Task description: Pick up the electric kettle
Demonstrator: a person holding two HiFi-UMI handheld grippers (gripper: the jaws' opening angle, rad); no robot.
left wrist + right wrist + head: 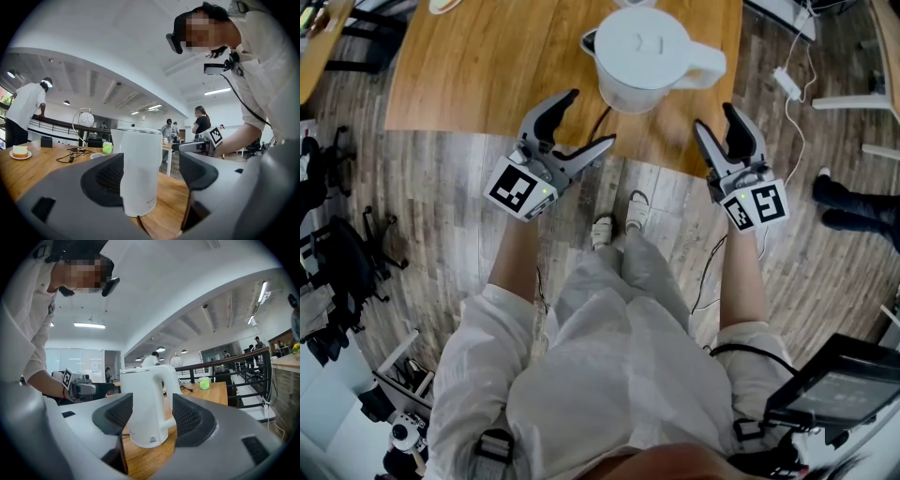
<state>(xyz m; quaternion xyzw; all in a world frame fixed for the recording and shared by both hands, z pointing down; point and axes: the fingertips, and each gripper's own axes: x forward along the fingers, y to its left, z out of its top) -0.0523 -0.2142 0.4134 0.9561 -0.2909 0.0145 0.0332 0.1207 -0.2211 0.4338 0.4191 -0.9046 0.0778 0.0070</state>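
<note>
The white electric kettle (pixel 642 56) stands upright on its base near the front edge of the wooden table (pixel 469 66), handle pointing right. My left gripper (pixel 591 117) sits just short of it on its front left, jaws apart and empty. On the front right my right gripper (pixel 713 117) is also open, short of the handle. In the left gripper view the kettle (pixel 140 171) stands beyond the open left gripper (pixel 152 176), untouched. In the right gripper view the kettle (pixel 147 404) shows its handle beyond the spread right gripper (pixel 152 418).
A black cord (pixel 602 120) runs from the kettle's base over the table edge. A green cup (pixel 107 147) and a plate with cake (pixel 20 152) stand further back. Office chairs (pixel 337 253) are on the left, a charger with cable (pixel 787 82) on the floor at right. People stand in the background.
</note>
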